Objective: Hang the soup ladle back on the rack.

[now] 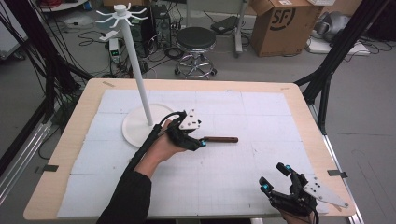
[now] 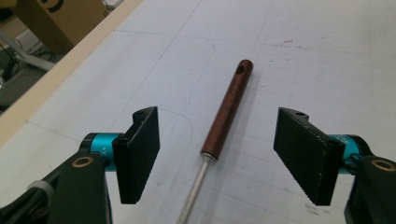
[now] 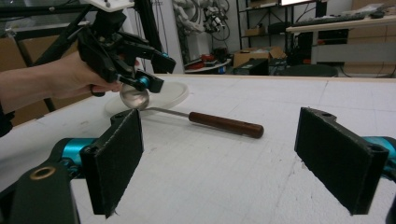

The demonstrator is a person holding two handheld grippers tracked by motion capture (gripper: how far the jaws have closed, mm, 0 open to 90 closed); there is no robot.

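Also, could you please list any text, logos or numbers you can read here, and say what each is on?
"SF" in a black ring: on the cardboard box on the floor behind the table.
A green readout on the small device on the floor: too small to read.
Nothing legible on either gripper.

Only readable thing here is the "SF" logo on that cardboard box on the floor.

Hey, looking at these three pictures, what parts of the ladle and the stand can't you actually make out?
- Metal ladle with brown wooden handle: in the high view, its bowl is hidden under the left claw.
- In the left gripper view, its shaft is cut off by the bottom edge.
- White hook stand: in the right gripper view, the hand hides its pole.
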